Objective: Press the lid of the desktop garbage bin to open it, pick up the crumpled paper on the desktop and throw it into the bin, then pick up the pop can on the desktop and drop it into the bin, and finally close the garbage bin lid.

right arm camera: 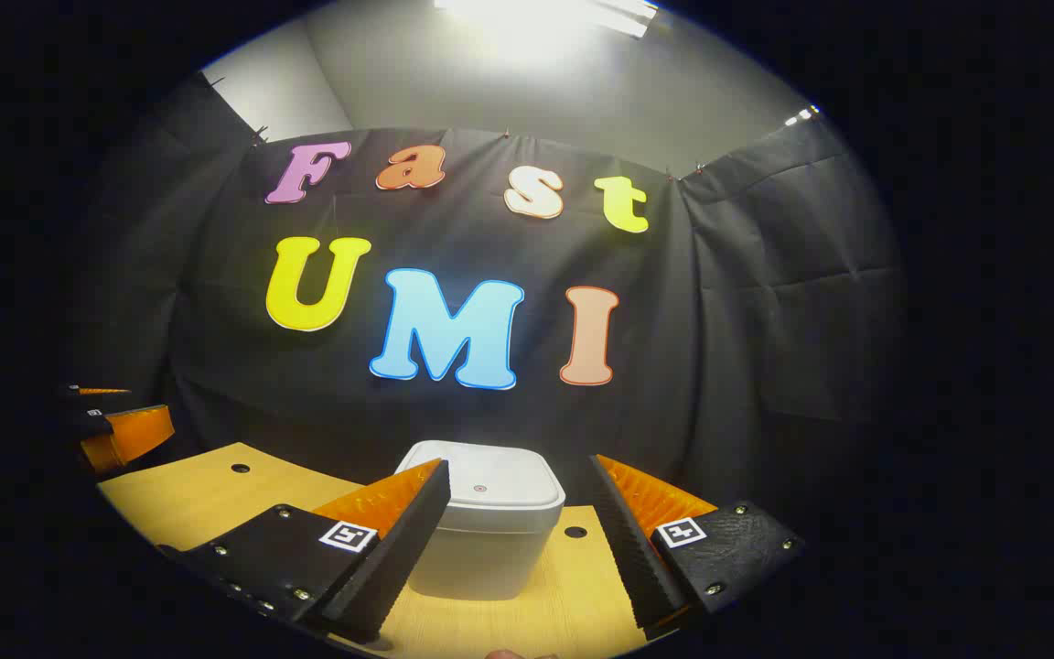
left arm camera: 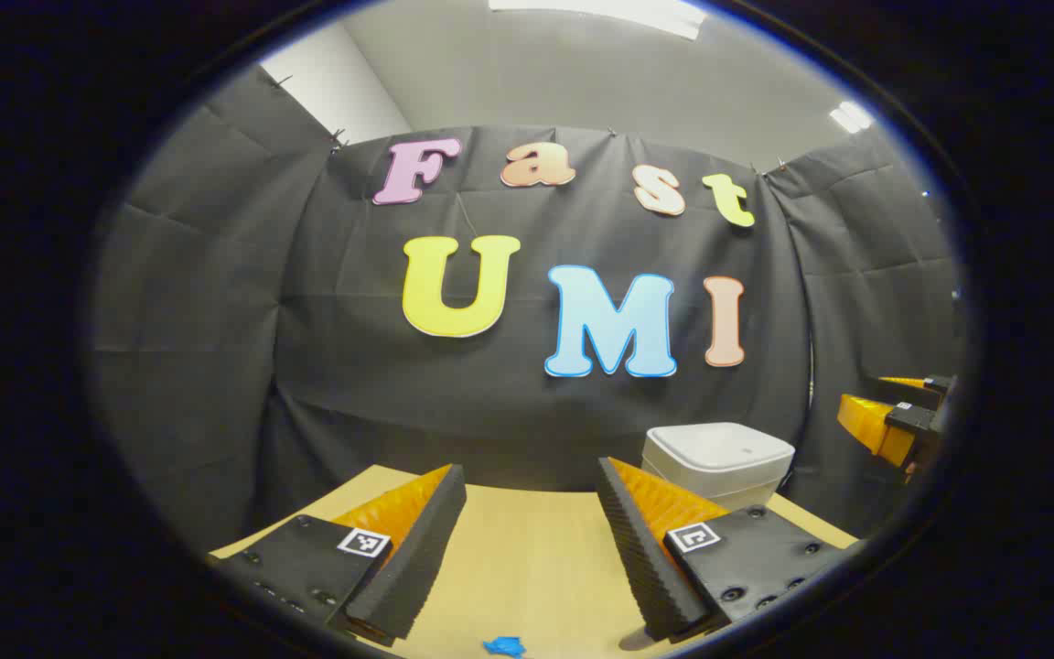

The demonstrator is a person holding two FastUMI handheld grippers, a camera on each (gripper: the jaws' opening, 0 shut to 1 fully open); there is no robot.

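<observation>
Bin (right arm camera: 489,526) stood lid-shut on the desk (right arm camera: 198,494) straight ahead of the right gripper (right arm camera: 518,540), whose fingers were spread wide and empty, so a good press probably meant descending squarely onto the lid's centre (right arm camera: 480,489).

A white, square-topped plastic desktop garbage bin (right arm camera: 483,526) stands upright on the pale wooden worktop (right arm camera: 207,490), its lid (left arm camera: 719,448) shut flat.

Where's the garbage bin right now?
The garbage bin stands on the table straight ahead of the right gripper, lid shut, near the black cloth wall; the left gripper view has it at right.
</observation>
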